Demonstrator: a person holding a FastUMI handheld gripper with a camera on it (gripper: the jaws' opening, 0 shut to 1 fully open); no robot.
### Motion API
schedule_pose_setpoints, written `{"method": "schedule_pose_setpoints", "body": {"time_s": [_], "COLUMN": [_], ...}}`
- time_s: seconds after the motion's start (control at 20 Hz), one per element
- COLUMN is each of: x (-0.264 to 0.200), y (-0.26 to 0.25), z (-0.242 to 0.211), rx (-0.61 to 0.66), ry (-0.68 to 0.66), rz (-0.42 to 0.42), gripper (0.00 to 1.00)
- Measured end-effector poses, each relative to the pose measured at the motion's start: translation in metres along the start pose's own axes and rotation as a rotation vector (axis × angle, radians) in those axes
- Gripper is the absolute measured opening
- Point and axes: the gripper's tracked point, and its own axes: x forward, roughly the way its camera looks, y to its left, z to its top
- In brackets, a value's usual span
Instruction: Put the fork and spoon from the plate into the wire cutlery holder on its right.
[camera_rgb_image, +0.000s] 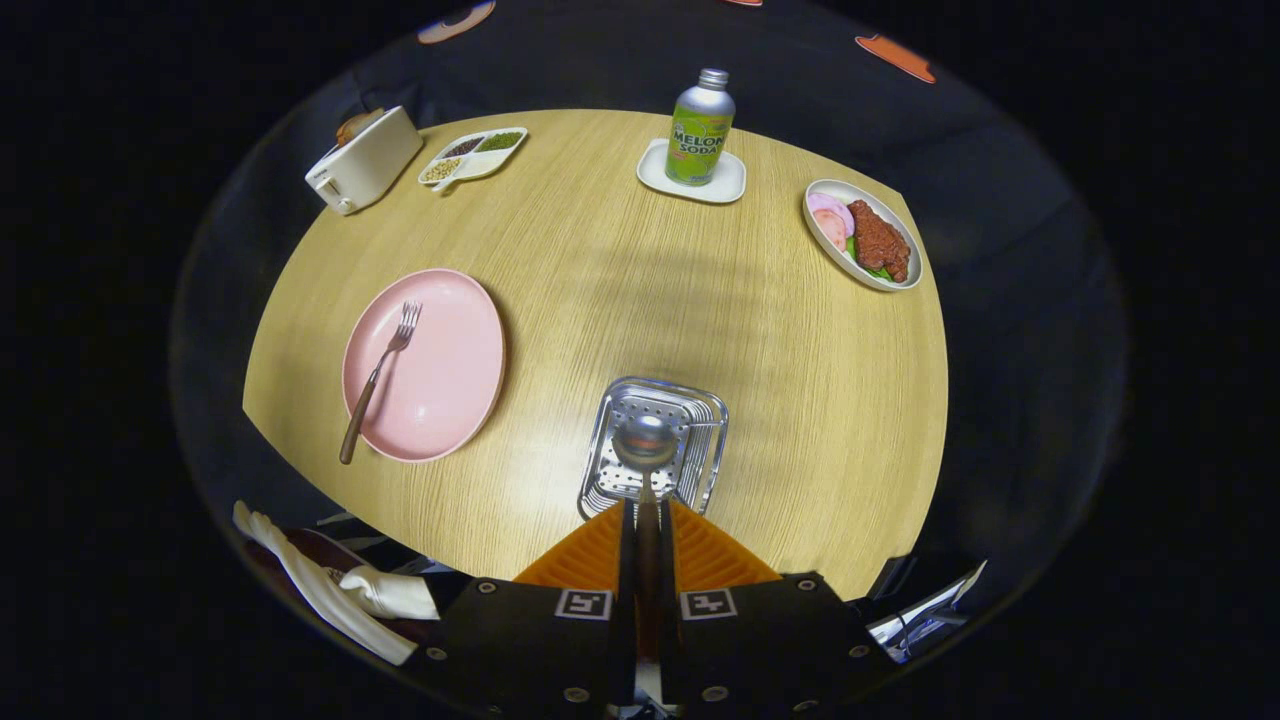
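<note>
Gripper (647, 510) clamped on spoon (645, 445) handle, bowl above wire cutlery holder (610, 480), fork (380, 375) on pink plate (450, 380)

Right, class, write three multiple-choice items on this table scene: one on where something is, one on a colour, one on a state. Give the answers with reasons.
1. Where is the fork?
A. On the pink plate
B. In the wire cutlery holder
C. Beside the soda bottle

2. What colour is the toaster?
A. Red
B. White
C. Blue

3. What is the hand-held gripper doing?
A. Standing open with nothing in it
B. Closed on the fork
C. Closed on the spoon

Answers:
1. A: the fork lies across the plate, its handle over the near rim.
2. B: its body is plainly white.
3. C: both fingers press the spoon's handle, its bowl just ahead of them over the holder.
</note>
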Motion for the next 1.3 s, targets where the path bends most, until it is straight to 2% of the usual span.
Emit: {"method": "schedule_pose_setpoints", "body": {"time_s": [0.1,0.2,0.25,0.35,0.5,0.7,0.75,0.95,1.3], "x": [-0.004,-0.011,-0.014,-0.022,-0.033,-0.039,-0.038,-0.028,-0.001], "y": [0.003,0.008,0.01,0.018,0.033,0.071,0.08,0.108,0.169], "z": [0.006,0.012,0.016,0.027,0.041,0.064,0.068,0.089,0.108], "rx": [0.01,0.031,0.048,0.08,0.111,0.126,0.12,0.096,0.122], "ry": [-0.033,-0.074,-0.098,-0.155,-0.239,-0.344,-0.365,-0.461,-0.585], "rz": [0.014,0.033,0.045,0.066,0.098,0.163,0.164,0.144,0.162], "gripper": [0.11,0.21,0.33,0.49,0.61,0.87,0.97,0.99,0.99]}}
